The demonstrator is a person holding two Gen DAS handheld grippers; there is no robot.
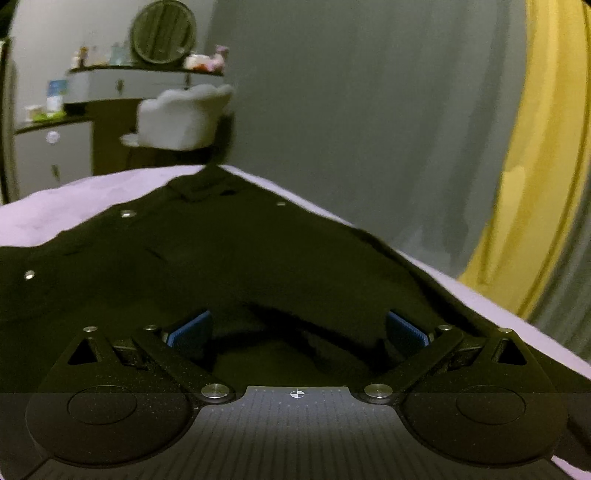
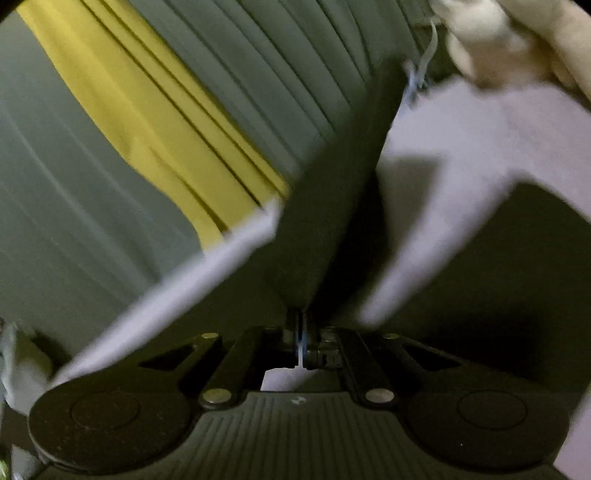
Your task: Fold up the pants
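Pants (image 1: 229,258) spread on bed (image 1: 74,206) — left tongs (image 1: 297,332) gape over the cloth, right tongs (image 2: 300,332) pinch a leg, likely lifting it to fold.

This is a bedroom in someone's home. Beyond the left gripper's fingers stretches a bed under a pale lilac sheet (image 1: 66,210). Past its far edge stands a white dressing table (image 1: 125,83) with a round mirror (image 1: 163,33), small bottles and a plush white shell-backed chair (image 1: 184,116) (all a bit blurred). Grey pleated curtains (image 1: 369,110) with a mustard-yellow panel (image 1: 535,184) hang to the fingers' right.
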